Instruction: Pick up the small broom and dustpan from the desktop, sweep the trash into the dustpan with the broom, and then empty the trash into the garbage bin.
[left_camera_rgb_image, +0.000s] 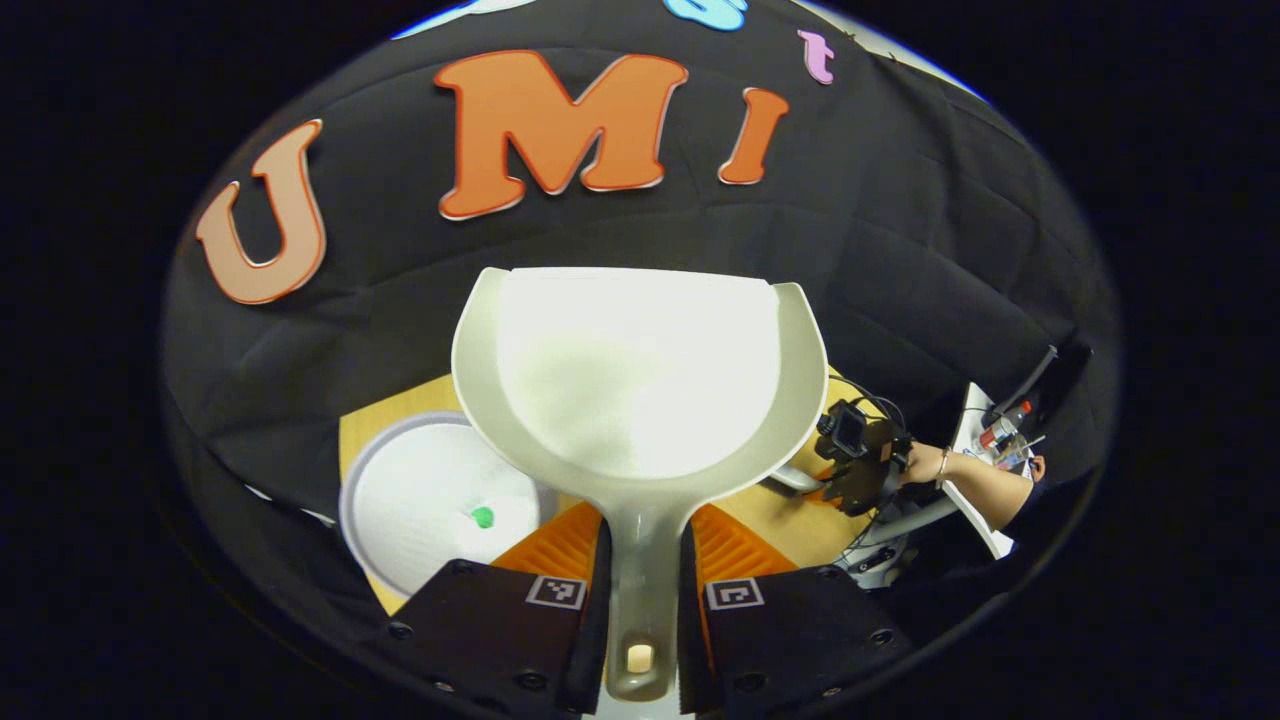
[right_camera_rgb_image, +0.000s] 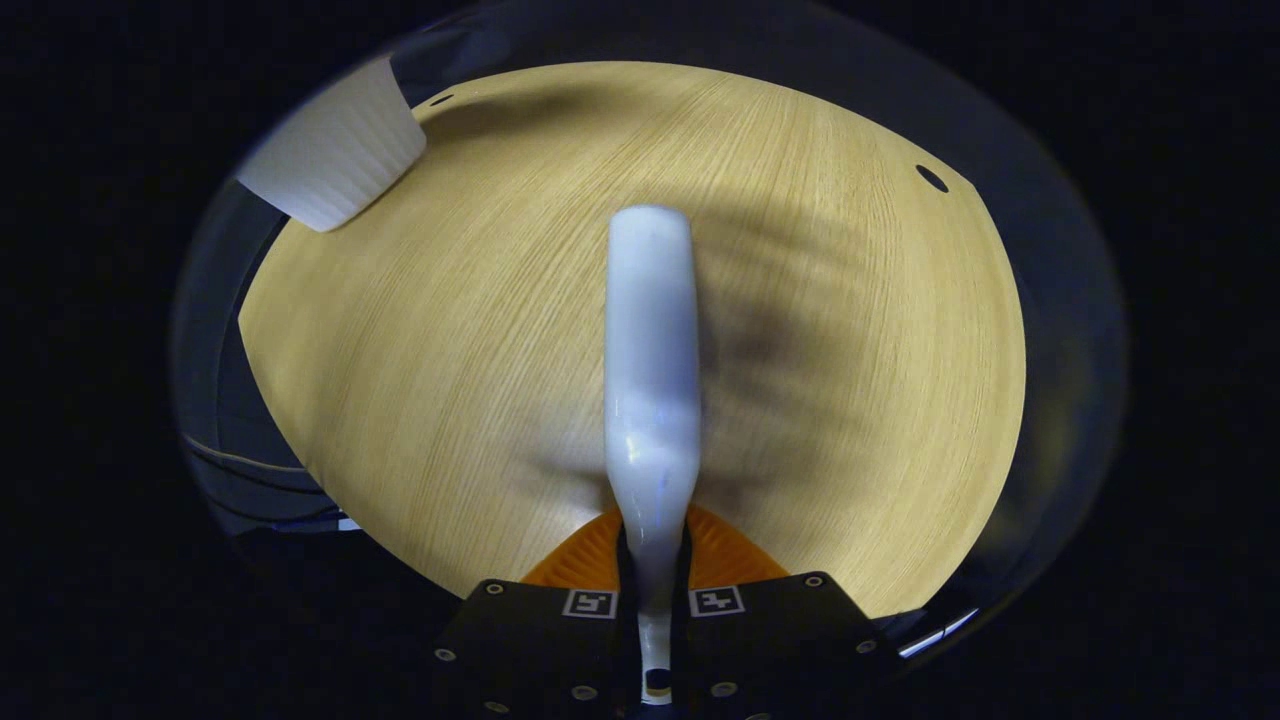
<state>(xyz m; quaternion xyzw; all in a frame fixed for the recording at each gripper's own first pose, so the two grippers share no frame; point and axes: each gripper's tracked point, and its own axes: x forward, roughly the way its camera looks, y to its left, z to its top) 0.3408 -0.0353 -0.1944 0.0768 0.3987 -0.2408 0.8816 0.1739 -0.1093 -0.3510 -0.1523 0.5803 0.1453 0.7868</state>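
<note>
Bare dustpan (left_camera_rgb_image: 640, 380) pinched in left claw (left_camera_rgb_image: 643, 590) above garbage bin (left_camera_rgb_image: 400, 520) (green scrap (left_camera_rgb_image: 483, 517) inside); right claw (right_camera_rgb_image: 655, 590) pinching broom (right_camera_rgb_image: 651, 380).

Dustpan (left_camera_rgb_image: 640, 380) above the bin (left_camera_rgb_image: 430, 505), perhaps overlapping its rim.

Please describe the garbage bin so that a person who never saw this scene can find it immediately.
Start from the wooden desktop in the left gripper view and look at its left part, below and left of the dustpan that the left gripper holds. The garbage bin is the round white container there, seen from above. It has a ribbed inside and one small green piece in it.
</note>
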